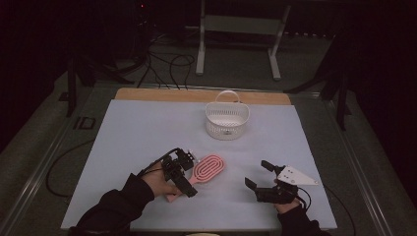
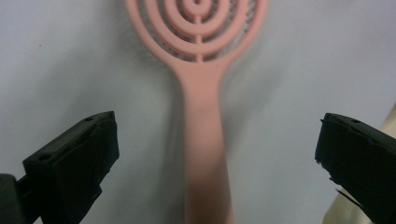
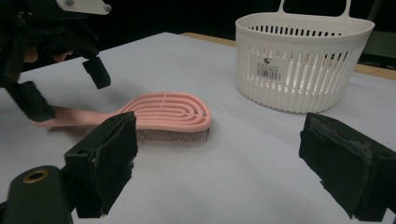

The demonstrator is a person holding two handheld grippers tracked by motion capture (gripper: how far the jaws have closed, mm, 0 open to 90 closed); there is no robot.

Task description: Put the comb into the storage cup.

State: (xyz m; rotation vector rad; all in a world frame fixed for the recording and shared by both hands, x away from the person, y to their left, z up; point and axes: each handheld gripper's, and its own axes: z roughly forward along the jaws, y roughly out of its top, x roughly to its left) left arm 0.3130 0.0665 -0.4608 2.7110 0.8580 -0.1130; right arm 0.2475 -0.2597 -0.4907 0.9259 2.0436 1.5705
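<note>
A pink hairbrush (image 1: 209, 167) lies bristles down on the white table cover, its handle pointing toward the near left. My left gripper (image 1: 188, 175) is open, one jaw on each side of the handle. In the left gripper view the handle (image 2: 201, 116) runs up between the wide-apart jaws (image 2: 217, 126) without touching either. My right gripper (image 1: 259, 174) hovers open to the right of the brush with nothing in it. The right gripper view looks past its jaws (image 3: 219, 135) at the brush head (image 3: 168, 112) and at the left gripper (image 3: 63, 86) over the handle.
A white slotted basket (image 1: 226, 123) with a handle stands behind the brush, toward the table's far side, also seen close up as the basket (image 3: 299, 70). The white cover (image 1: 137, 132) spreads bare to the left. A metal frame (image 1: 236, 24) and cables lie on the floor beyond.
</note>
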